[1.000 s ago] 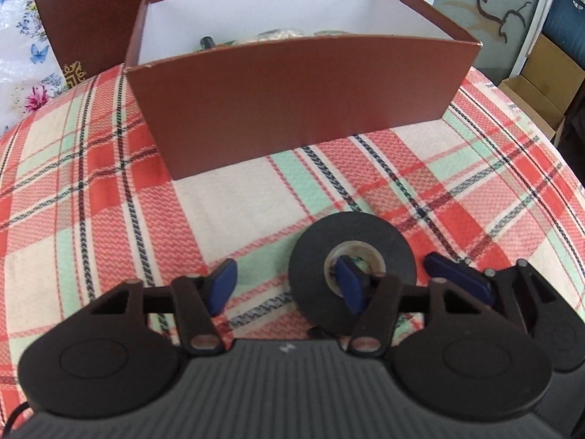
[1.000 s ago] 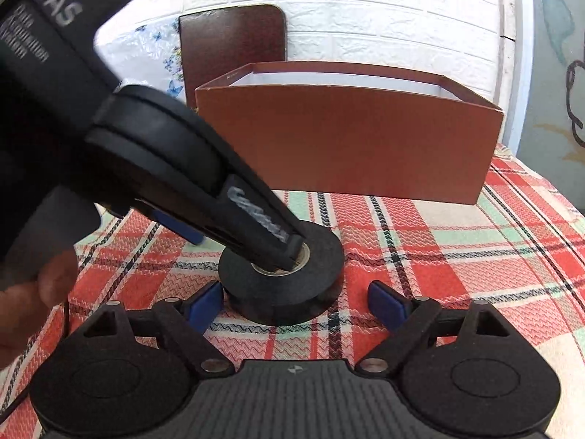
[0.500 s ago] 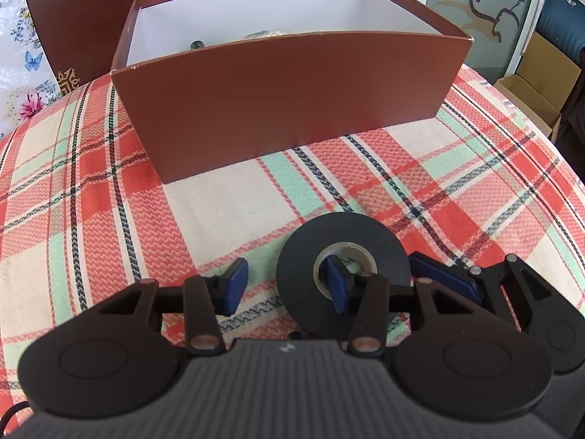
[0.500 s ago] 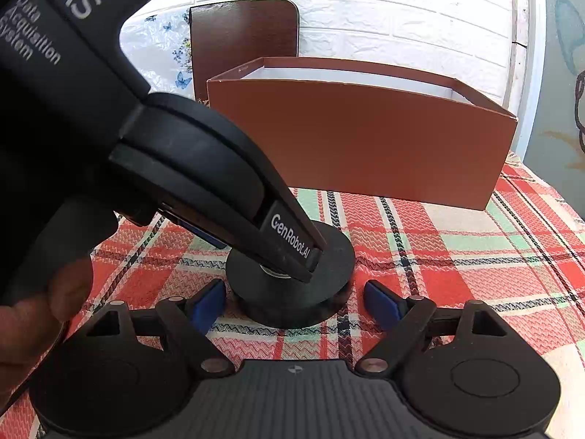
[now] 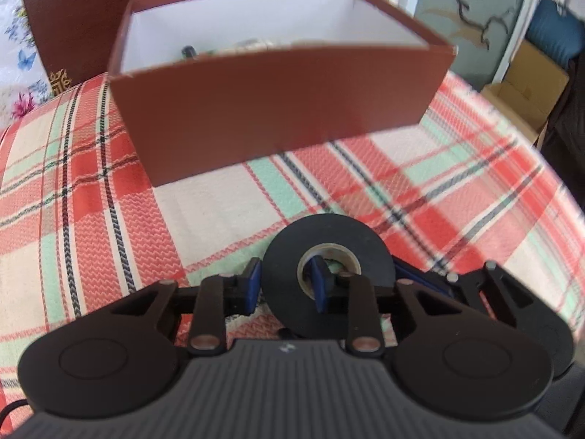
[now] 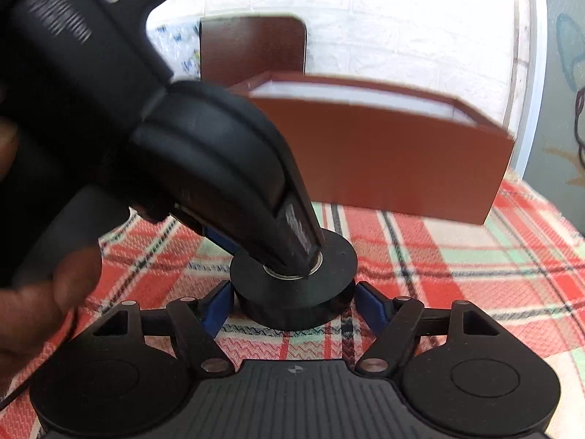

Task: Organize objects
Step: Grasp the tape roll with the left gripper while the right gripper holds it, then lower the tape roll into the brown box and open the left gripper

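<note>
A black tape roll (image 5: 329,252) lies flat on the plaid cloth in front of the brown box (image 5: 278,109). My left gripper (image 5: 287,283) is closing. One blue pad is inside the roll's core and the other is against its outer left side, so they pinch the wall. In the right wrist view the left gripper (image 6: 278,256) comes down from the upper left onto the roll (image 6: 292,292). My right gripper (image 6: 294,303) is also closing, and its blue pads meet the roll's two sides low near the cloth.
The brown box (image 6: 384,161) has a white inside and holds several half-hidden items (image 5: 252,44). A dark brown chair back (image 5: 84,18) stands behind it. The cloth (image 5: 109,201) drops off at the right, where a cardboard box (image 5: 526,87) sits on the floor. A hand (image 6: 36,292) holds the left tool.
The left gripper's outer pad has slid in from well left of the roll to its side, pinching the wall. The right gripper's pads have narrowed onto the roll's sides.
</note>
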